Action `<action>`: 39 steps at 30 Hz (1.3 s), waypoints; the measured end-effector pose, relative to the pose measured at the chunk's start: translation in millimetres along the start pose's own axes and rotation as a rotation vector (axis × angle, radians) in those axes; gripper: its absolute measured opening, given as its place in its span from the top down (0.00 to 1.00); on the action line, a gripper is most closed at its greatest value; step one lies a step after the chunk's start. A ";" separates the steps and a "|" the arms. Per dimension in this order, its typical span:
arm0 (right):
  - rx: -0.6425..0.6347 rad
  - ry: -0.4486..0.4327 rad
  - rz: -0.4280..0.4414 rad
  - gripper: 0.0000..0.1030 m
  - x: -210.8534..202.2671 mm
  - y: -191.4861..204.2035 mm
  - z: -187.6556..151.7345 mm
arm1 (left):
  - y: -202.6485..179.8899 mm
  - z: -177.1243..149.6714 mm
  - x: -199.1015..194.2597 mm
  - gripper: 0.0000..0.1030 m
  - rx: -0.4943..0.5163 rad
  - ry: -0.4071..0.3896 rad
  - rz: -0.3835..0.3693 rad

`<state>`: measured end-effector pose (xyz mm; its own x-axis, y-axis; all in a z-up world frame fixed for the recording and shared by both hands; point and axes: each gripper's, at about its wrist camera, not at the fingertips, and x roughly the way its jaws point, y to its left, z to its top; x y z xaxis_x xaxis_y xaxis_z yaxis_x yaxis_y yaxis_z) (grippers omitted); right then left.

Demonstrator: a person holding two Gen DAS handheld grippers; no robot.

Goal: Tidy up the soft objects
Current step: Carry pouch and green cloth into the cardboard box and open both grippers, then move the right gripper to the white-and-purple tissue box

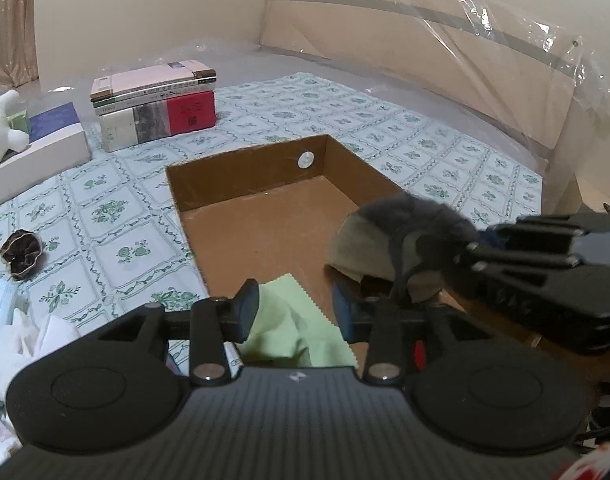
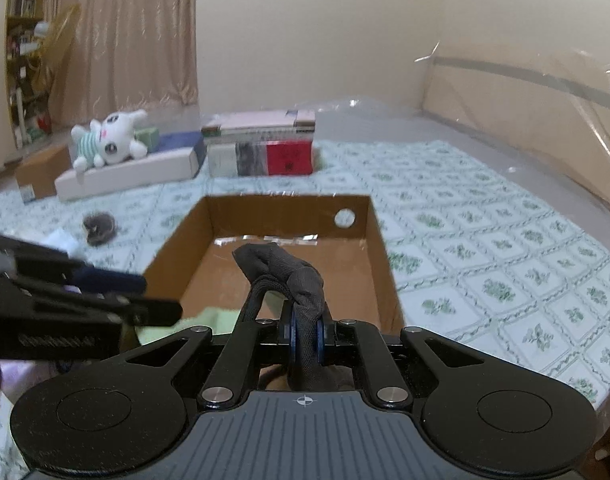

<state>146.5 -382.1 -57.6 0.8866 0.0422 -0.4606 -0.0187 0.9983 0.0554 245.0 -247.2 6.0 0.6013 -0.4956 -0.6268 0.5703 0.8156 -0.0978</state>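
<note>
Right gripper (image 2: 304,338) pinches the dark cloth (image 2: 301,280) above the box (image 2: 385,264); left gripper (image 1: 296,312) spread, empty, over the green cloth (image 1: 293,328); advise lowering before release, clear of the rim.

Plain cream walls (image 2: 305,40) enclose the room, and a beige curtain (image 2: 137,40) hangs far ahead and to the left. Beside it stands what looks like a crowded bookshelf (image 2: 23,60), too blurred to be sure. A headboard (image 1: 445,60) under clear plastic sheeting (image 1: 525,40) runs along the right, behind a bed (image 2: 485,216) with a green floral cover.
</note>
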 end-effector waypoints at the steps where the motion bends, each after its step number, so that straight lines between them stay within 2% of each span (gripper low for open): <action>1: -0.005 0.009 0.002 0.91 2.7 0.7 -1.7 | 1.4 -1.2 -2.4 0.65 -0.006 -0.002 0.003; 14: 0.001 0.078 0.033 0.89 11.0 8.9 -15.9 | 9.9 -9.8 -37.0 0.63 -0.075 -0.029 0.016; 15: -0.002 0.086 0.039 0.78 11.5 9.2 -16.3 | 10.4 -10.5 -38.7 0.63 -0.078 -0.028 0.017; 16: -0.006 0.089 0.035 0.50 11.1 9.5 -17.4 | 10.9 -11.3 -40.5 0.63 -0.083 -0.029 0.018; 18: -0.005 0.072 0.031 0.25 6.4 10.3 -18.8 | 11.8 -12.6 -44.4 0.62 -0.092 -0.031 0.020; 29: 0.062 0.021 0.055 0.25 -45.3 17.0 -21.9 | 6.7 -26.4 -85.7 0.57 -0.108 -0.059 0.043; 39: 0.133 0.010 0.091 0.25 -100.4 37.6 -31.5 | 3.1 -62.6 -145.5 0.57 -0.158 -0.069 0.090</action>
<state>42.2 -347.5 -37.2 0.8795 0.1335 -0.4568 -0.0369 0.9761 0.2142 124.2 -153.9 48.5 0.6856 -0.4337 -0.5847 0.4211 0.8914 -0.1674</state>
